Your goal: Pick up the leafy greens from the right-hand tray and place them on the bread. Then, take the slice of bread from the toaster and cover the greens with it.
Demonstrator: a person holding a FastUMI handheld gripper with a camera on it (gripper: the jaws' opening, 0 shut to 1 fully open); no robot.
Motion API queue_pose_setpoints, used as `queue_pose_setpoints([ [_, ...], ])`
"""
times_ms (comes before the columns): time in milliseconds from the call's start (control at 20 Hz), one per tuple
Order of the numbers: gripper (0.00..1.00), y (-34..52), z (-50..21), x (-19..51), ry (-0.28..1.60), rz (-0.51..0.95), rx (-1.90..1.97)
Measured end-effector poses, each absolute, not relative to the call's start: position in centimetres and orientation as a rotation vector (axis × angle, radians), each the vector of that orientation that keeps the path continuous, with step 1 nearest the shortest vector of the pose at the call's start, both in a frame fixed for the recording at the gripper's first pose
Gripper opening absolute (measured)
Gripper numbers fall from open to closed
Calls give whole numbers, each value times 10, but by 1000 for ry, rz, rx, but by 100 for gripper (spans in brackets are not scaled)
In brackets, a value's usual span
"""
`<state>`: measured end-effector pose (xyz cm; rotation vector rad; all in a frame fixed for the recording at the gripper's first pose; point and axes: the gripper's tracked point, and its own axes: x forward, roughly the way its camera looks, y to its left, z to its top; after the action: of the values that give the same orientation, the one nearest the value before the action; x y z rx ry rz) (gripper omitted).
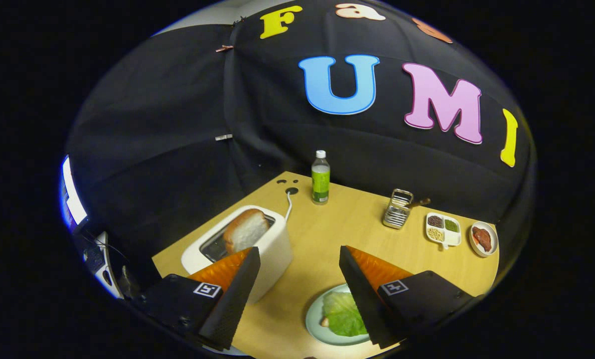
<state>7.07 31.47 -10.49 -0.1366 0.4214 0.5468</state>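
My gripper [298,251] is open above the wooden table [327,234], with nothing between its fingers. A white toaster [276,252] stands just ahead of the left finger [235,294], and a slice of bread [246,230] sticks up out of its slot. A pale green plate [313,319] sits low between the fingers, partly hidden by the right finger [365,294]. Leafy greens [342,313] lie on the plate. A small tan edge, probably bread, peeks out under the greens on their left side.
Beyond the fingers stand a green-labelled bottle [320,178] near the table's far edge and a small metal basket [398,208]. Further right are a divided white dish [443,230] of grains and a small dish [483,239] with reddish food. The toaster's cord [288,204] runs to the far corner.
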Motion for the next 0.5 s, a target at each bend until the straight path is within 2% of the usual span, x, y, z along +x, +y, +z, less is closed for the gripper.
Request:
queue_pose_setpoints([
  [500, 100, 407, -130, 86, 450, 614, -193],
])
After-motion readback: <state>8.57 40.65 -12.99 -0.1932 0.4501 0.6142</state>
